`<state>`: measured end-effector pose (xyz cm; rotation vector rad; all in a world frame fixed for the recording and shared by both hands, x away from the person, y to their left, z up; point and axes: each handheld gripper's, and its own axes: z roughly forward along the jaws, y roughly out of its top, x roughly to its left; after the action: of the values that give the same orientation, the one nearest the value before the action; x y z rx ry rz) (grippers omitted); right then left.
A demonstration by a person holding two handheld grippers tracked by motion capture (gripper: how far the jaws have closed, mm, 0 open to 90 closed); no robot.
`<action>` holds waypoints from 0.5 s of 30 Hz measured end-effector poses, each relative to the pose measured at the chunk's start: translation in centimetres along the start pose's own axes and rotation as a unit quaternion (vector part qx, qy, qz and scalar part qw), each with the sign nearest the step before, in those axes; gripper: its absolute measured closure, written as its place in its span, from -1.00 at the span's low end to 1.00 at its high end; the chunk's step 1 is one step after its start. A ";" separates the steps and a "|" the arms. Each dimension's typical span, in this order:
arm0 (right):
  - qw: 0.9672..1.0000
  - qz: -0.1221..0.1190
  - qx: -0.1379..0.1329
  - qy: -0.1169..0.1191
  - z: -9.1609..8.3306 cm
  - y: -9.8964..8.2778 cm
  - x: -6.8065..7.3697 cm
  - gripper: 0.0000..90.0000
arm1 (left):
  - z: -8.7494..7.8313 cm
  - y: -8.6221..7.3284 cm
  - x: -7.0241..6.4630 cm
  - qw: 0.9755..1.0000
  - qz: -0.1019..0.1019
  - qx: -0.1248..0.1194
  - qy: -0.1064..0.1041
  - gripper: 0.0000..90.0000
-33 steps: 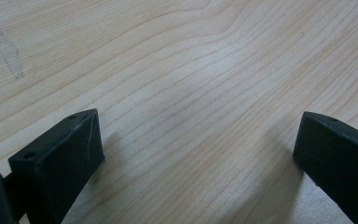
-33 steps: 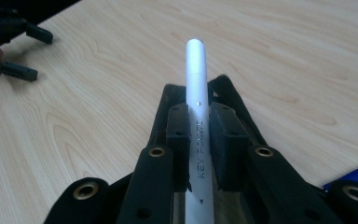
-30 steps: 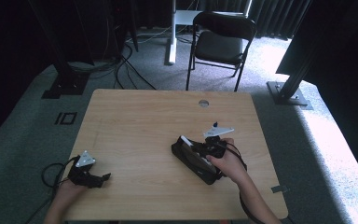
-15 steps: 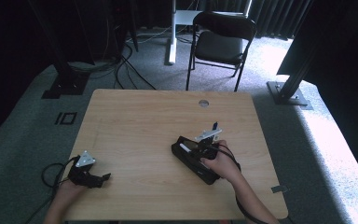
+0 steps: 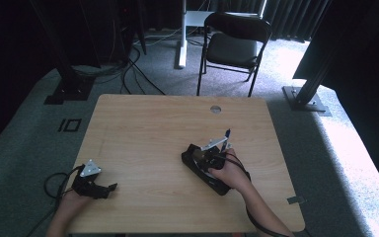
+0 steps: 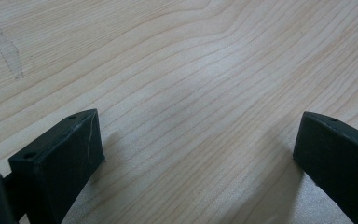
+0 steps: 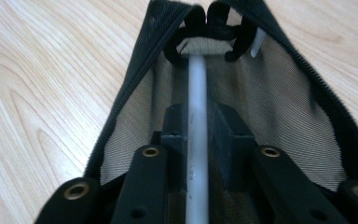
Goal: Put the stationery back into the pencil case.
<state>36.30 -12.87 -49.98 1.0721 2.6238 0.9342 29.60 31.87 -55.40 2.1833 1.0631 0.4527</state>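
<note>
On the right part of the wooden table (image 5: 143, 123), the right hand (image 5: 232, 174) holds the right gripper (image 5: 212, 157) low over a black mesh pouch (image 5: 205, 170). The forearm comes in from the bottom edge of the high view and goes up and to the left, so the wrist lies above the near end of the pouch. The grey plate of this gripper stands tilted up beside the hand.

From the right gripper view, a thin white rod (image 7: 196, 140), maybe a pen, lies between the two black jaws of the right gripper (image 7: 196, 133). The jaws stand narrow, close on both sides of the rod, and they have just been opening a little; I cannot tell if the pads press on it or only stand beside it. The rod points into the open mouth of the pouch (image 7: 270, 107), and its far end reaches a black loop at the far end of the pouch.

At the near left corner of the table, the left hand (image 5: 71, 200) rests with the left gripper (image 5: 109, 188) flat on the wood, well apart from the pouch. Its jaws point to the right across the table. From the left gripper view, they stand wide with bare wood (image 6: 191, 93) between them.
</note>
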 end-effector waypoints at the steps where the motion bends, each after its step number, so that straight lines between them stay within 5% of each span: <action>1: 1.000 0.001 -0.003 0.002 -0.1 0.0 -0.1 0.65 | 0.0 0.0 0.0 1.000 0.000 0.000 0.000 -0.96; 8: 0.998 0.017 -0.049 0.020 -2.5 0.4 -0.3 0.61 | 0.0 0.0 0.0 1.000 0.000 0.000 0.000 -0.96; 9: 0.997 0.024 -0.071 0.019 -3.6 0.6 -0.6 0.59 | 0.0 0.0 0.0 1.000 0.000 0.000 0.000 -0.96; 12: 0.992 0.049 -0.114 0.001 -6.0 0.7 -2.2 0.57 | 0.0 0.0 0.0 1.000 0.001 0.000 0.000 -0.96; 15: 0.990 0.061 -0.127 -0.017 -6.8 0.6 -3.2 0.57 | 0.0 0.0 0.0 1.000 0.001 0.000 0.000 -0.96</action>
<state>36.51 -18.04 -44.51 1.1783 2.3530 1.2245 29.61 31.88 -55.39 2.1848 1.0615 0.4540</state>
